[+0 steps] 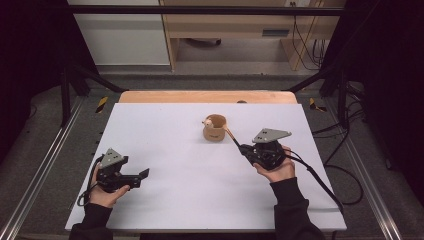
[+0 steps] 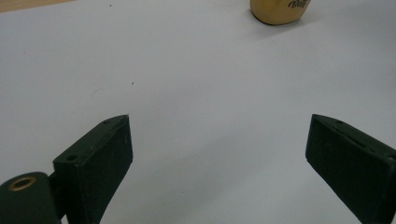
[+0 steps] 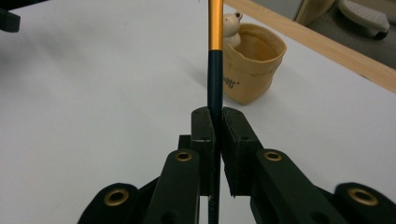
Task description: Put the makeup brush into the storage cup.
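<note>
The right gripper [image 3: 215, 116] clamps a black-and-gold pen [image 3: 215, 60] beside the tan cup [image 3: 254, 65]; the left gripper [image 2: 219, 140] rests with jaws wide

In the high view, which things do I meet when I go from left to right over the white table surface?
Left gripper → yellow cup → black and gold stick → right gripper.

Open table [image 1: 165, 150] all round — just the cup [image 1: 214, 128] mid-table obstructs.
</note>
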A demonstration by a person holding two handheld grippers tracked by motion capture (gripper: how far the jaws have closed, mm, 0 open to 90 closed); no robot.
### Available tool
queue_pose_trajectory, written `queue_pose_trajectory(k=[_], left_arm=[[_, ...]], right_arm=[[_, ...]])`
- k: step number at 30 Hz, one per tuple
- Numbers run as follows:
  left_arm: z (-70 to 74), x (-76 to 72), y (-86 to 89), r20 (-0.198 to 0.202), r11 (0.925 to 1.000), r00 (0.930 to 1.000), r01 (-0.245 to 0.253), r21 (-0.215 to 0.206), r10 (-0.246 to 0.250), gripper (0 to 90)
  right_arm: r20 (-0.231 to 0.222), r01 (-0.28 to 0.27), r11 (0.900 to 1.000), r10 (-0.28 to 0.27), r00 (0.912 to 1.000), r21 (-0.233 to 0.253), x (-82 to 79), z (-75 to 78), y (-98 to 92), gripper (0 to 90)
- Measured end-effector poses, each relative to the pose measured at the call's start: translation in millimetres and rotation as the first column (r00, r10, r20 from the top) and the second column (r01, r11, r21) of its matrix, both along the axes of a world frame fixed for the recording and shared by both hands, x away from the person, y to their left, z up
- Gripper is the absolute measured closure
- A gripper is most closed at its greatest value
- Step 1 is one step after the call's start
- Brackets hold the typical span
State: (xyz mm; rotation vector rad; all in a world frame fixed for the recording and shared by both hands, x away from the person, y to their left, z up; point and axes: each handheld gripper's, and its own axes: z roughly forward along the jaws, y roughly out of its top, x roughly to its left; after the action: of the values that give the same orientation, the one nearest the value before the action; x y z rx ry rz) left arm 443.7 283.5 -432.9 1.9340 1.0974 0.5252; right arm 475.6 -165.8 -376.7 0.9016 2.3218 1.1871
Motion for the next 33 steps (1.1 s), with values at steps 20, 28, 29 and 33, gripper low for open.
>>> queue_pose_trajectory(k=[20,28,29,33], left_arm=[[0.6,-0.4,0.1,0.005,1.0000,1.0000,0.001,-0.003,-0.001,7.1],[0.2,-0.2,-0.1,0.003,1.0000,1.0000,0.001,-0.002,-0.001,7.1],[-0.1,-0.2,-0.2,0.004,1.0000,1.0000,0.000,-0.003,0.000,7.1],[-0.5,0.1,0.0,0.002,1.0000,1.0000,0.001,-0.004,-0.001,7.0]], right_arm=[[0.085,0.071,0.985,-0.085,0.9928,0.155,7.1,10.7,-7.2,83.6],[0.106,0.095,0.976,-0.118,0.9874,0.197,11.0,12.0,-8.0,83.6],[0.107,0.099,0.975,-0.123,0.9866,0.200,11.5,12.1,-8.0,83.6],[0.107,0.106,0.972,-0.130,0.9856,0.210,14.7,12.1,-7.8,83.6]])
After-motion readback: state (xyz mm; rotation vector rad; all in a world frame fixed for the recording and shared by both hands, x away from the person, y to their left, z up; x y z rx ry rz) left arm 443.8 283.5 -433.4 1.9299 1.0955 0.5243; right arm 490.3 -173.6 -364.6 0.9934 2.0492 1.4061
